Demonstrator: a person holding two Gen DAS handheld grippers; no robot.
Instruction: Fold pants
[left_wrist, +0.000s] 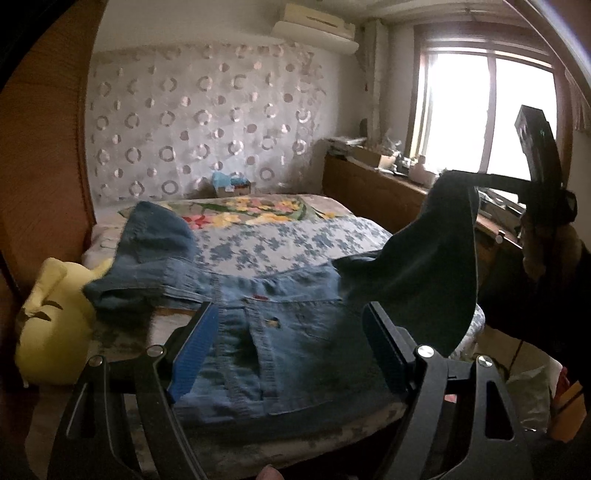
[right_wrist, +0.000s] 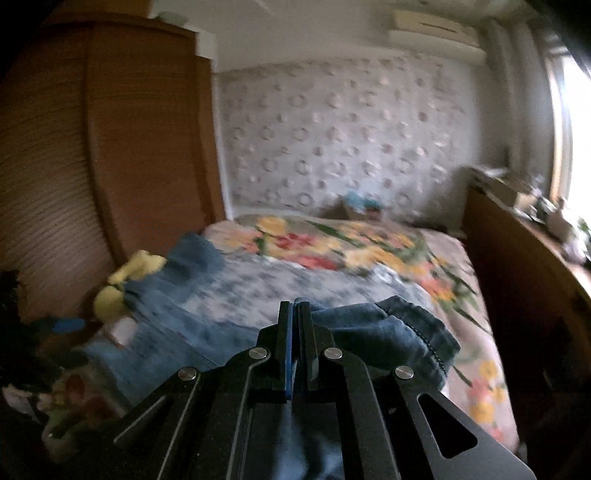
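Jeans (left_wrist: 288, 332) lie flat on bed (left_wrist: 280, 240). Right gripper (right_wrist: 294, 314) pinched tight on jeans edge, lifted high. Left gripper (left_wrist: 291, 332) wide open, holds nothing. Should carry edge straight across, keep cloth smooth.

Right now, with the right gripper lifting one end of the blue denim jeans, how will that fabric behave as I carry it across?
The blue denim jeans will likely drape: the lifted end sags in a curved fold below the right gripper. Thick seams suggest some weight, so the rest may drag along the flowered bedspread. The shut pads probably won't slip.
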